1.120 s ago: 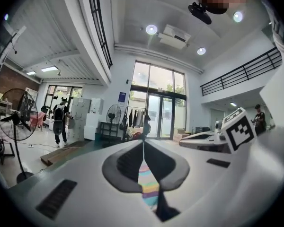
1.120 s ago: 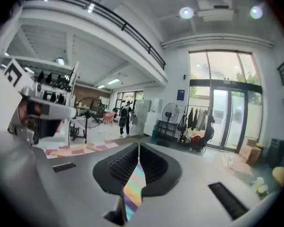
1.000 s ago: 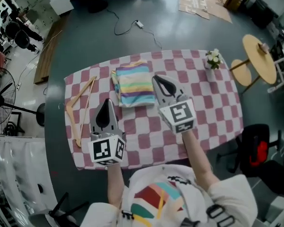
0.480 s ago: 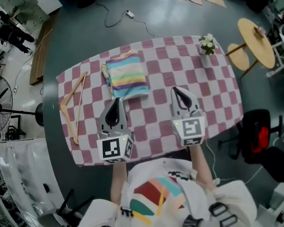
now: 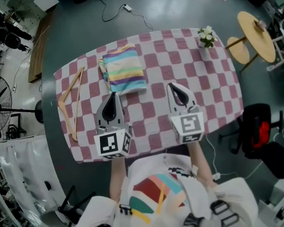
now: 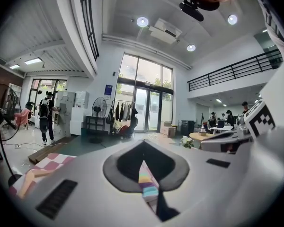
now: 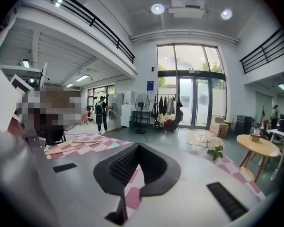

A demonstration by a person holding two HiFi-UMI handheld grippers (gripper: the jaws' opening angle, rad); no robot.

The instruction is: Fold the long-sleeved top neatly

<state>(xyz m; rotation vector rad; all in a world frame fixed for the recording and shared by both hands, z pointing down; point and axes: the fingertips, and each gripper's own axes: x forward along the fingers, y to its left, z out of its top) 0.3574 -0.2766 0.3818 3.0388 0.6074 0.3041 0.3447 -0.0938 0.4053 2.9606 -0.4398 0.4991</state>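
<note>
The long-sleeved top [image 5: 124, 74] lies folded into a striped rectangle on the far left part of the checkered table [image 5: 213, 84]. My left gripper [image 5: 115, 95] hovers just on the near side of the top, shut with nothing in it. In the left gripper view a sliver of the striped top [image 6: 147, 182] shows past the shut left gripper [image 6: 143, 163]. My right gripper [image 5: 172, 85] is over bare cloth to the right of the top, also shut and empty. In the right gripper view only checkered cloth [image 7: 132, 193] shows beyond the right gripper [image 7: 138, 146].
A wooden hanger [image 5: 71, 100] lies near the table's left edge. A small vase of flowers [image 5: 206, 36] stands at the far right corner. A round wooden side table [image 5: 258, 39] and a black chair [image 5: 258, 136] stand right of the table. A floor fan [image 5: 2, 110] is at the left.
Both grippers have drawn back from the folded top toward the near edge and sunk a little. The right one has moved off to the right. The top lies as before.
</note>
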